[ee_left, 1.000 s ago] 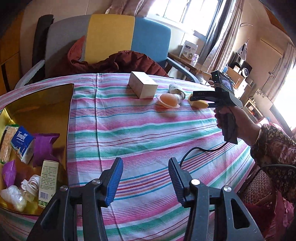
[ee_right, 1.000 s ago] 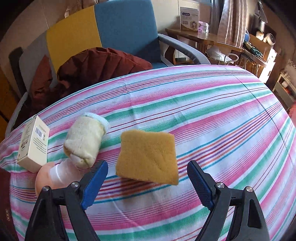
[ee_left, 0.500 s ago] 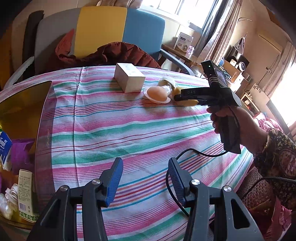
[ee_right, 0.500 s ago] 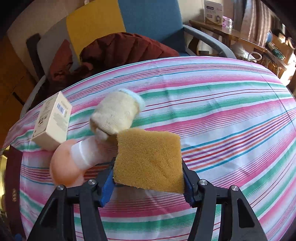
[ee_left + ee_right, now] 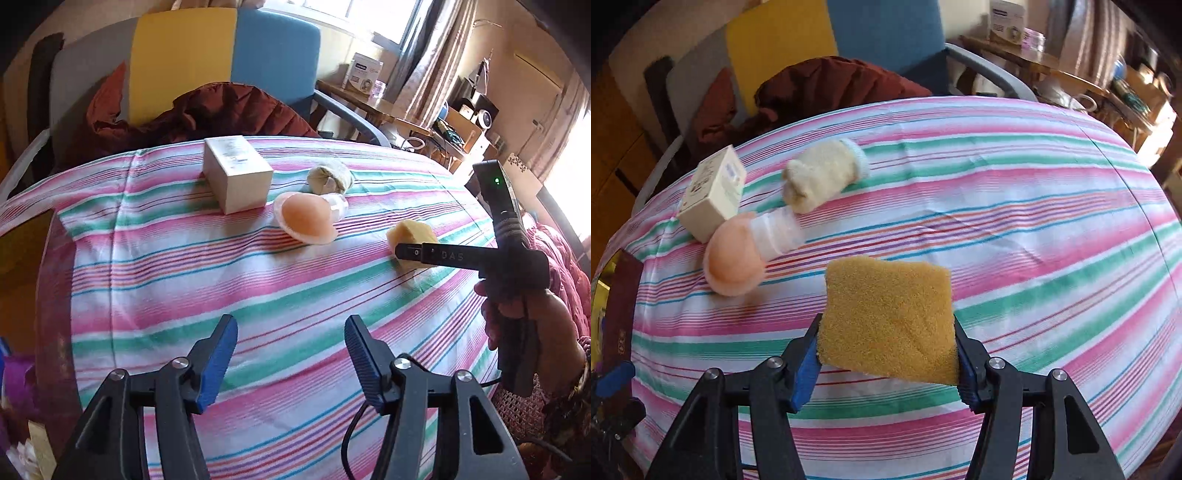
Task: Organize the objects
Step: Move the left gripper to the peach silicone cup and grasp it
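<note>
Gripping the yellow sponge (image 5: 888, 319) by its sides, the right tongs (image 5: 886, 354) hold it above the striped counter (image 5: 1015, 229). Opening left tongs (image 5: 290, 354) are empty; the gold container (image 5: 602, 280) at the counter's left edge is mostly hidden.

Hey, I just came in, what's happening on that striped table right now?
A person is tidying the striped tablecloth with a handheld gripper in each hand. The right gripper is shut on a yellow sponge, gripped between its fingers. The left gripper holds nothing and its fingers are opening. A small white box, a cream sock and a peach silicone pump lie on the cloth, waiting.
</note>
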Action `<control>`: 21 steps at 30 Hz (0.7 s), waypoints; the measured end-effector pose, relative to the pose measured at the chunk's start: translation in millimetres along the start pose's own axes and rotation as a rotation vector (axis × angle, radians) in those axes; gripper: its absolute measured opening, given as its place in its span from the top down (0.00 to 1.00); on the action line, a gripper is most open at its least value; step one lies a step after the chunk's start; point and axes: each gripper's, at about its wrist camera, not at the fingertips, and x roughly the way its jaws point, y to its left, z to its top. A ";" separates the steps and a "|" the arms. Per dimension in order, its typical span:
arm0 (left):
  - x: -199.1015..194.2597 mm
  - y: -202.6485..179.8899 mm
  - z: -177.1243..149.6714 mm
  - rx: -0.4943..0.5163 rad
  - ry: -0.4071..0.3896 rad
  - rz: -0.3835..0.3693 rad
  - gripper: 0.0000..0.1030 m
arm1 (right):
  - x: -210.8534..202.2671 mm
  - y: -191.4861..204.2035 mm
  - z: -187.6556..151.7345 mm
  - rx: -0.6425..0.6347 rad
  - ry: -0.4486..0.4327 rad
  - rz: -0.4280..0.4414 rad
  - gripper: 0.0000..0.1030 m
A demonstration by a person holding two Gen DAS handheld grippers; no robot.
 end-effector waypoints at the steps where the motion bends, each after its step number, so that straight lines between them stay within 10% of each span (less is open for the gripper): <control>1: 7.5 -5.3 7.1 0.026 0.005 0.008 0.34 | 1.5 -12.7 3.5 0.064 0.014 0.036 0.40; 21: 136.6 -57.9 90.7 0.482 0.114 0.210 0.27 | 1.6 -29.7 13.7 0.139 0.038 0.098 0.39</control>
